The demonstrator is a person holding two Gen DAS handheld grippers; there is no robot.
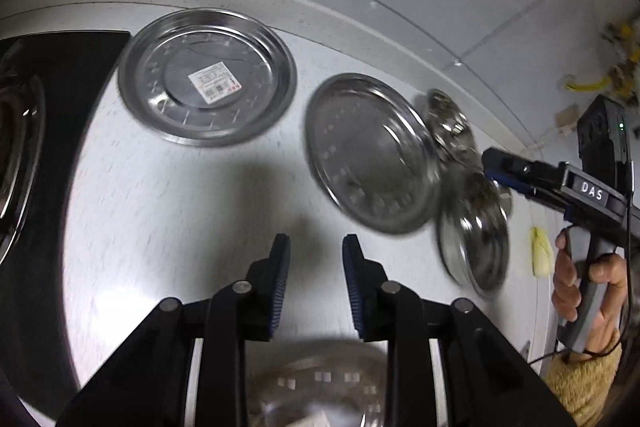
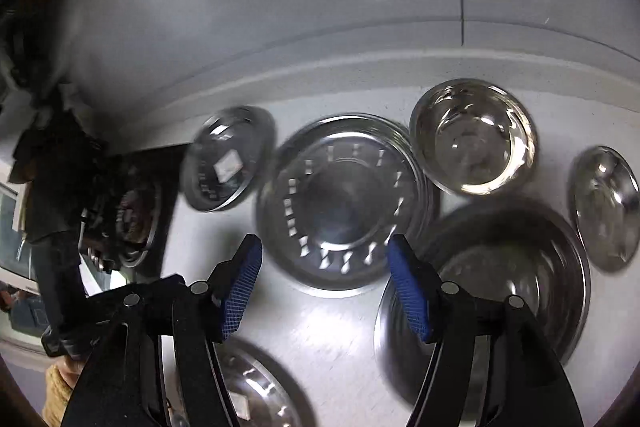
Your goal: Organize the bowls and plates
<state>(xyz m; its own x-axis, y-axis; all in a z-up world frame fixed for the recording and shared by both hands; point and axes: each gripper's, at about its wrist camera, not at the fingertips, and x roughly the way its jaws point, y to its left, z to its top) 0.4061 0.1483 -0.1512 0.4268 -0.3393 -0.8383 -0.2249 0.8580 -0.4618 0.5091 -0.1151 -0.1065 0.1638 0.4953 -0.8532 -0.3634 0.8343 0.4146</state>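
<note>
Both tongs released, nothing between pads: left tongs (image 1: pixel 316 255), right tongs (image 2: pixel 324 267). Centre plate (image 2: pixel 344 203) lies flat on surface (image 2: pixel 320 339), my landmark. Labelled plate (image 2: pixel 228 163) just left of it; bowl (image 2: pixel 472 137) touching its right rim. Pieces apparently spread pending stacking. Bare surface nearer the tongs gives approach room.

The letters "DAS" stand in white on the side of the right gripper (image 1: pixel 490 163) at the right edge of the left wrist view. A white sticker (image 1: pixel 214 83) (print too small to read) lies in the upper-left plate (image 1: pixel 160 75).
</note>
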